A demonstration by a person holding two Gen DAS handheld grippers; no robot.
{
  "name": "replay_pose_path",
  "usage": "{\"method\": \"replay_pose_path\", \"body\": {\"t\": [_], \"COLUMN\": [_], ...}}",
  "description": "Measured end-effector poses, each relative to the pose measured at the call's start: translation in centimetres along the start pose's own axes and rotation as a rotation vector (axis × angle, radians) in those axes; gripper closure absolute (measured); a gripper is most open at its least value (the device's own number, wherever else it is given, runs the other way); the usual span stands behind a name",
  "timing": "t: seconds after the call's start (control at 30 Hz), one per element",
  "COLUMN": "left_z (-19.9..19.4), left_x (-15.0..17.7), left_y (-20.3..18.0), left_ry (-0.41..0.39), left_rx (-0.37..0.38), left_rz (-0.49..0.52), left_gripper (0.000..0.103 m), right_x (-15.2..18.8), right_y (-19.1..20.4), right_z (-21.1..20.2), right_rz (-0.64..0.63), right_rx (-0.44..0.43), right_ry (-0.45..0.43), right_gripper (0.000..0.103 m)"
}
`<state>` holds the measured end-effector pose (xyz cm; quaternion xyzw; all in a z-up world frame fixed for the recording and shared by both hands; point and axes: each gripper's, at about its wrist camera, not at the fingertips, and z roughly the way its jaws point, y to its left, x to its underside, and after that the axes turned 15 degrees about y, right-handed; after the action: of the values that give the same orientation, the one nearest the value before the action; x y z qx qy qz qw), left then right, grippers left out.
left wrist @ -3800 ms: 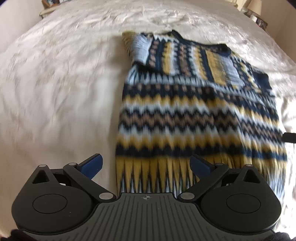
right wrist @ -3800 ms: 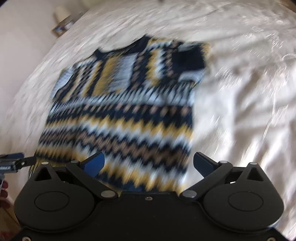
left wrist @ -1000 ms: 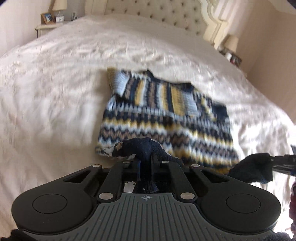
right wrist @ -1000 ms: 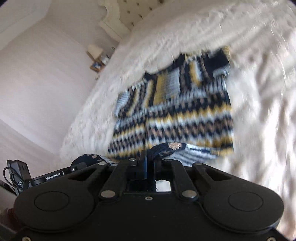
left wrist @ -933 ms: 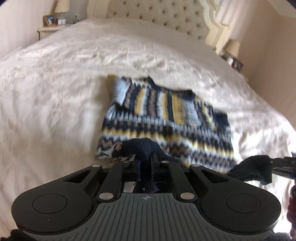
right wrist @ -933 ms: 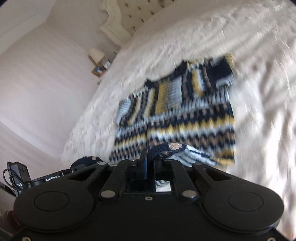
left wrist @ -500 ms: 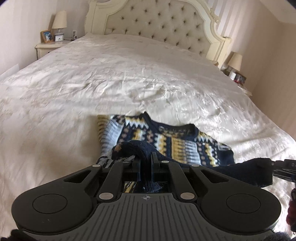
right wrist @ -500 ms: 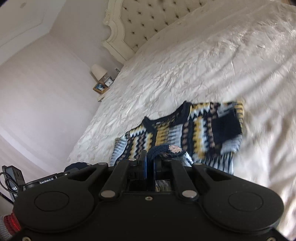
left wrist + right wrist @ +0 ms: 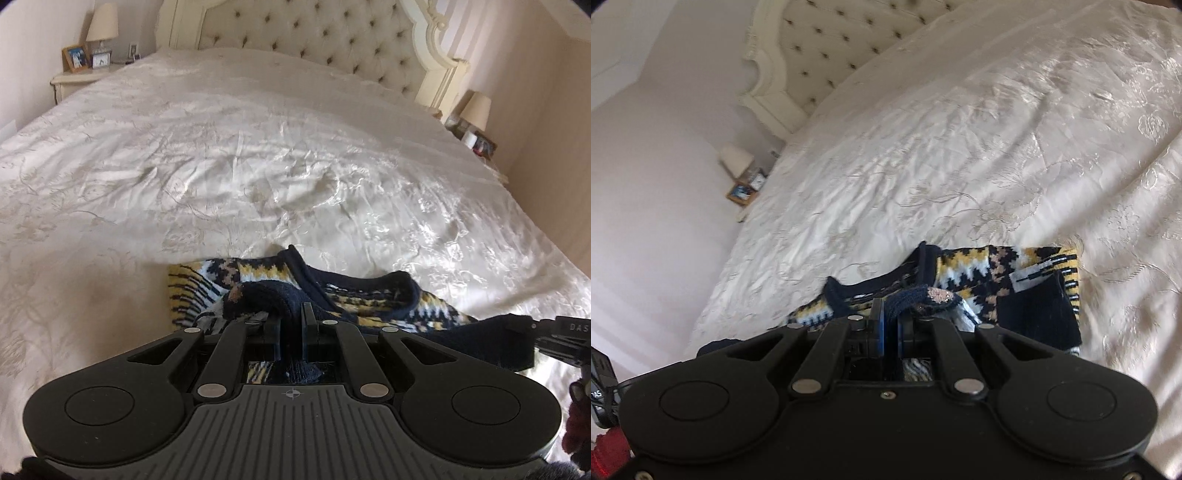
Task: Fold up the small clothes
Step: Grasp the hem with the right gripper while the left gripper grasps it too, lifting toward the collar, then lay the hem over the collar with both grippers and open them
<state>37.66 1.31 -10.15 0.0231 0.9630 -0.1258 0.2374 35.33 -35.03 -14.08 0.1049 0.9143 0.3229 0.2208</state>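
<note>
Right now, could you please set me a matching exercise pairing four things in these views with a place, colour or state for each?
Things:
1. left gripper
2. sweater
3. bedspread
4. headboard

Descriptions:
A. cream, button-tufted, at the far end of the bed
B. shut on a dark blue edge of knit fabric
C. pale, shiny, embroidered with a floral pattern
D. patterned in navy, yellow, white and tan, lying on the bed

Pairs: 1-B, 2-D, 3-C, 4-A
</note>
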Motion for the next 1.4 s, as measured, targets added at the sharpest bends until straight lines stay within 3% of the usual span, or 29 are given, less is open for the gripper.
{"method": "replay_pose_path", "body": {"t": [0.17,0.37,0.43,0.5,0.53,0.63,0.8,1.07,1.23,1.4], "left_z": [3.2,6.7,7.7,8.7,9.2,10.1,9.8,7.7,6.9,8.3], "left_x": [-1.7,-3.1,-3.7,-4.3,-4.6,-5.4,-6.9,-8.5,-6.5,-3.6], "left_y": [0.7,2.2,2.7,3.2,3.5,4.1,4.2,4.3,2.7,0.0], "left_ry": [0.071,0.118,0.128,0.136,0.145,0.152,0.094,0.055,0.105,0.182], "left_rx": [0.007,0.043,0.046,0.065,0.083,0.11,0.081,0.016,0.005,0.015], "left_rz": [0.0,-0.036,-0.046,-0.059,-0.069,-0.093,-0.065,-0.024,0.075,0.203], "left_gripper": [0.094,0.087,0.08,0.074,0.069,0.061,0.044,0.043,0.036,0.035], "right_x": [-1.5,-3.0,-3.6,-4.1,-4.3,-5.2,-6.2,-5.7,-4.7,-3.2], "right_y": [-1.2,-2.6,-3.2,-3.6,-3.8,-4.2,-4.0,-3.2,-2.1,0.0], "right_z": [2.4,4.6,5.2,5.7,6.0,6.6,6.7,5.1,4.5,6.3], "right_rz": [0.076,0.136,0.15,0.155,0.156,0.151,0.116,0.064,0.003,-0.117], "right_rx": [0.04,0.077,0.09,0.089,0.089,0.102,0.124,0.147,0.153,0.16], "right_ry": [0.028,0.046,0.049,0.04,0.034,0.022,0.007,-0.019,-0.008,0.085], "right_gripper": [0.089,0.08,0.069,0.051,0.049,0.049,0.047,0.047,0.047,0.043]}}
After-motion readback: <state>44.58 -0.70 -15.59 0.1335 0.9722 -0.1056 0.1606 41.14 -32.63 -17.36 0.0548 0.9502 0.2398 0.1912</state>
